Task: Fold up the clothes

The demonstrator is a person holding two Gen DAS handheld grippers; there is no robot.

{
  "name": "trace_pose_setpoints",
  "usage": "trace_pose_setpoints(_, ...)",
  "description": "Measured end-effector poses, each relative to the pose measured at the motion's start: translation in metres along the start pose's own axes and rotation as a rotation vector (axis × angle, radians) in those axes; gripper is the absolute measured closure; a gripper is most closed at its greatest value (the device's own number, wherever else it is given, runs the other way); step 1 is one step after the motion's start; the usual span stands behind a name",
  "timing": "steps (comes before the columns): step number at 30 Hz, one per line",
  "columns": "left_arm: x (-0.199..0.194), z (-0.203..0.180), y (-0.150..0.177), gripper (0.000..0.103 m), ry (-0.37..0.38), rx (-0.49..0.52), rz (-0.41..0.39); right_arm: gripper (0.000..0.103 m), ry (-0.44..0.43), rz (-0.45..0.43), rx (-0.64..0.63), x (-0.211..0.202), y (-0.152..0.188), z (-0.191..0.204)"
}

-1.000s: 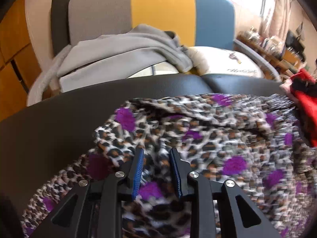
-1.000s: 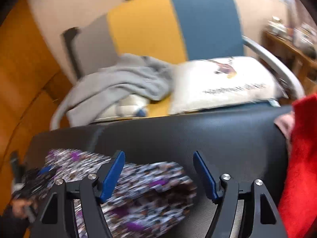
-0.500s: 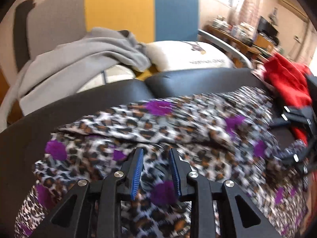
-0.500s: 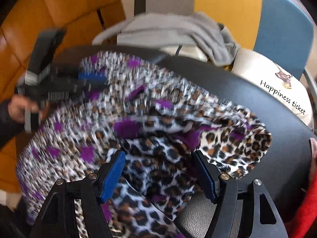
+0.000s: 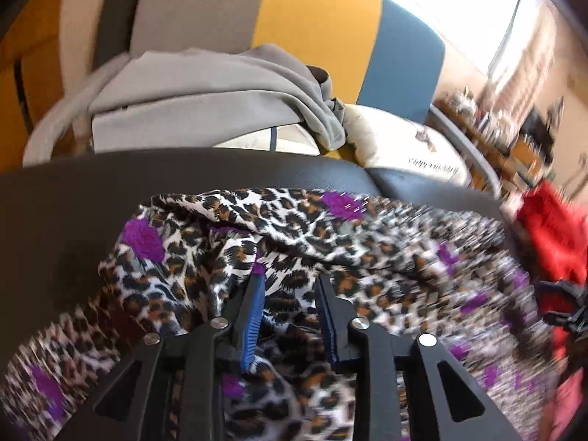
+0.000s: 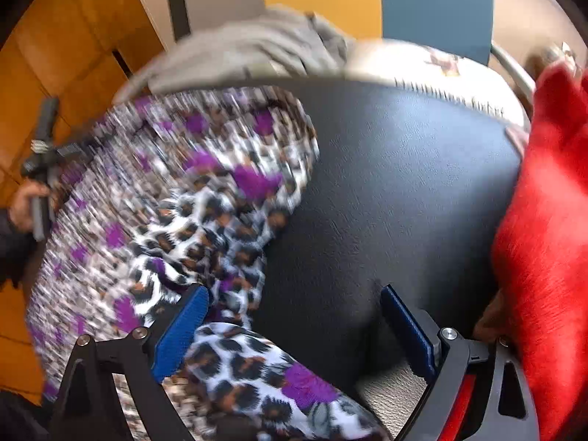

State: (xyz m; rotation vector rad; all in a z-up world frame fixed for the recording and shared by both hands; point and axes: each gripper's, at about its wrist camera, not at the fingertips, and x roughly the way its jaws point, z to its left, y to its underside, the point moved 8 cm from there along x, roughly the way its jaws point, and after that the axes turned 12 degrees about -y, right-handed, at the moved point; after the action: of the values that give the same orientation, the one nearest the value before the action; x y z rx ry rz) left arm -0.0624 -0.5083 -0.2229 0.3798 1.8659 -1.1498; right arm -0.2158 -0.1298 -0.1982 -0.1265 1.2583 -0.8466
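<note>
Left wrist view: leopard-print garment (image 5: 330, 250) with purple blotches spread in rumpled folds over the black padded tabletop (image 5: 73, 198). Left gripper (image 5: 289, 286) pointing down over the cloth, jaws partly apart and just eased a little wider; fabric lying between the blue pads (image 5: 253, 316), though too blurred to say whether pinched, so grip not certain. Beyond the table edge, a grey-yellow-blue chair (image 5: 316, 29) with a grey sweatshirt (image 5: 205, 95) draped over it and a white cushion (image 5: 411, 143) beside. Red garment (image 5: 551, 235) at the far right.

Right wrist view: right gripper (image 6: 294, 294) spread wide, jaws having just opened further, nothing clamped; left pad (image 6: 180, 330) resting on the leopard-print cloth, right pad (image 6: 408, 330) over bare black surface. Garment bunched on the left half of the table, 1 fold trailing under the claw. Red garment (image 6: 544, 220) piled along the right edge. A hand (image 6: 25, 202) at far left holding the other tool.
</note>
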Motion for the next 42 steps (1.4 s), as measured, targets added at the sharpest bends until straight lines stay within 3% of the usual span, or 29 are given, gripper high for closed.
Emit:
trace_pose_setpoints(2,-0.01,-0.008,-0.003,0.072,0.122,-0.075,0.005,0.007,-0.076,-0.096,-0.023,-0.013,-0.032,0.025)
trace_pose_setpoints(4,-0.018,-0.023,-0.008,0.068,0.234,-0.121,0.0,0.007,-0.29,-0.164,0.057,-0.014,-0.059,0.046)
trace_pose_setpoints(6,-0.016,-0.037,-0.011,0.066,0.304,-0.146,0.022,0.007,-0.448,-0.19,0.151,0.003,-0.085,0.058)
trace_pose_setpoints(9,-0.004,-0.049,-0.009,0.065,0.322,-0.147,0.067,0.007,-0.591,-0.205,0.294,0.036,-0.109,0.066)
trace_pose_setpoints(14,0.011,-0.048,0.001,0.063,0.335,-0.189,0.123,0.007,-0.704,-0.188,0.513,0.087,-0.127,0.053)
trace_pose_setpoints(17,0.016,-0.045,0.002,0.063,0.35,-0.22,0.134,0.006,-0.717,-0.184,0.56,0.098,-0.134,0.046)
trace_pose_setpoints(21,0.019,-0.046,-0.001,0.062,0.391,-0.253,0.133,0.001,-0.679,-0.152,0.568,0.1,-0.133,0.043)
trace_pose_setpoints(26,0.034,-0.054,-0.012,0.064,0.379,-0.275,0.164,0.0,-0.597,-0.107,0.561,0.116,-0.131,0.032)
trace_pose_setpoints(28,0.038,-0.058,-0.017,0.075,0.366,-0.282,0.174,0.011,-0.553,-0.123,0.526,0.119,-0.134,0.029)
trace_pose_setpoints(29,0.042,-0.058,-0.017,0.08,0.342,-0.277,0.191,0.042,-0.517,-0.113,0.504,0.121,-0.133,0.028)
trace_pose_setpoints(30,0.045,-0.059,-0.018,0.083,0.322,-0.274,0.207,0.082,-0.48,-0.094,0.481,0.124,-0.13,0.028)
trace_pose_setpoints(31,0.047,-0.059,-0.018,0.088,0.319,-0.278,0.213,0.096,-0.455,-0.079,0.474,0.127,-0.127,0.027)
trace_pose_setpoints(34,0.047,-0.056,-0.02,0.103,0.304,-0.287,0.203,0.098,-0.45,-0.078,0.486,0.128,-0.118,0.022)
trace_pose_setpoints(39,0.028,-0.057,-0.032,0.103,0.427,-0.32,0.116,0.096,-0.468,-0.128,0.376,0.102,-0.129,0.035)
trace_pose_setpoints(42,0.017,-0.054,-0.056,0.103,0.513,-0.388,0.042,0.096,-0.494,-0.201,0.343,0.087,-0.159,0.035)
